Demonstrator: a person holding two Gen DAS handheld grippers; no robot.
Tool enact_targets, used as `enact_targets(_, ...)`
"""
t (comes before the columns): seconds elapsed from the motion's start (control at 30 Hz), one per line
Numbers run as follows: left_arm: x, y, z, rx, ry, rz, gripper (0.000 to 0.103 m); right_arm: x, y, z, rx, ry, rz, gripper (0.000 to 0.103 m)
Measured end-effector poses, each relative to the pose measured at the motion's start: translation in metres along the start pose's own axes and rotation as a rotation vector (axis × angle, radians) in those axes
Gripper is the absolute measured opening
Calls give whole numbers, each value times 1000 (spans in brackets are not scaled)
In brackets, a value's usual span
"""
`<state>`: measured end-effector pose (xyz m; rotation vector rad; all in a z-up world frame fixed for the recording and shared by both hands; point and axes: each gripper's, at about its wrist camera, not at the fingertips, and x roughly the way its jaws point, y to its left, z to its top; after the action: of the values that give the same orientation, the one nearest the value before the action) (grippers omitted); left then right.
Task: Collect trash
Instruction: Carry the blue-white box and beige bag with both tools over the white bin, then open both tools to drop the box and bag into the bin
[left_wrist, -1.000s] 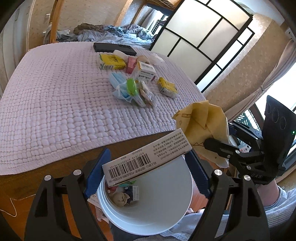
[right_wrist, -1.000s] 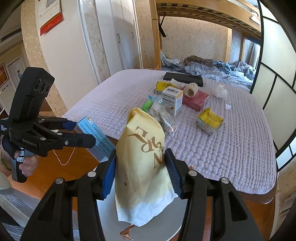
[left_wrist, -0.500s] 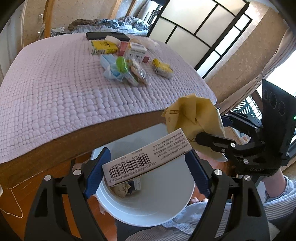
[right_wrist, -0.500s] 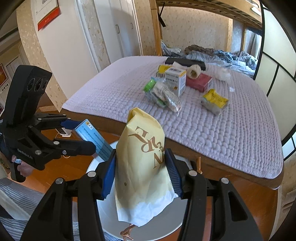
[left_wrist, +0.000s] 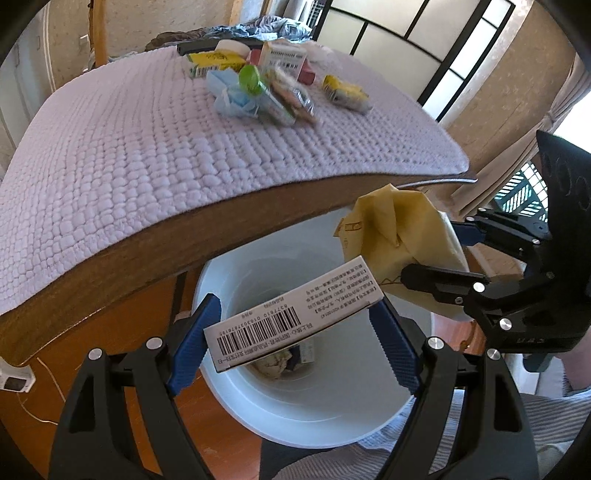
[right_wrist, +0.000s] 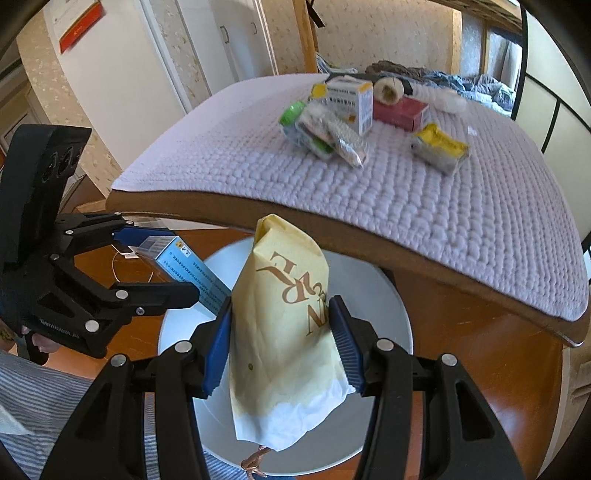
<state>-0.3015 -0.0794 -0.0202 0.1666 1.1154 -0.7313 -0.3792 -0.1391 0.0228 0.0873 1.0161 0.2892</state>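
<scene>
Left hand-held gripper (left_wrist: 295, 325) clamps box (left_wrist: 291, 319) crosswise; right hand-held gripper (right_wrist: 280, 343) clamps upright bag (right_wrist: 284, 332).

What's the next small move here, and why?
Probably open both grippers. The left gripper holds the barcode box and the right gripper the yellow paper bag, both directly above the white bin, so they should fall in.
</scene>
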Motion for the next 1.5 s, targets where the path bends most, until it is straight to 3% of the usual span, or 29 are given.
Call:
enact_targets(0.9, 55, -8, -12, 65, 88, 103, 84, 53, 5, -8, 22, 98, -21, 51)
enact_targets(1.0, 62, -8, -13, 76, 105, 101, 85, 61, 7, -13, 27, 122, -51, 59)
enact_targets(1.1, 69, -5, -14, 66, 123, 105, 87, 60, 5, -15, 58, 107, -47, 81)
enact_targets(1.23, 68, 3, -15, 25, 132, 58, 87, 56, 3, -14, 86, 99, -46, 82)
enact_targets(1.37, 47, 1, -8, 40, 82, 64, 88, 35, 8, -2, 71, 50, -52, 82)
enact_targets(1.47, 4, -1, 10, 51, -59, 33, 88, 5, 12, 13, 37, -47, -69, 85)
enact_targets(1.5, -6, -1, 16, 49, -98, 32, 90, -8, 12, 23, 24, -101, -97, 91)
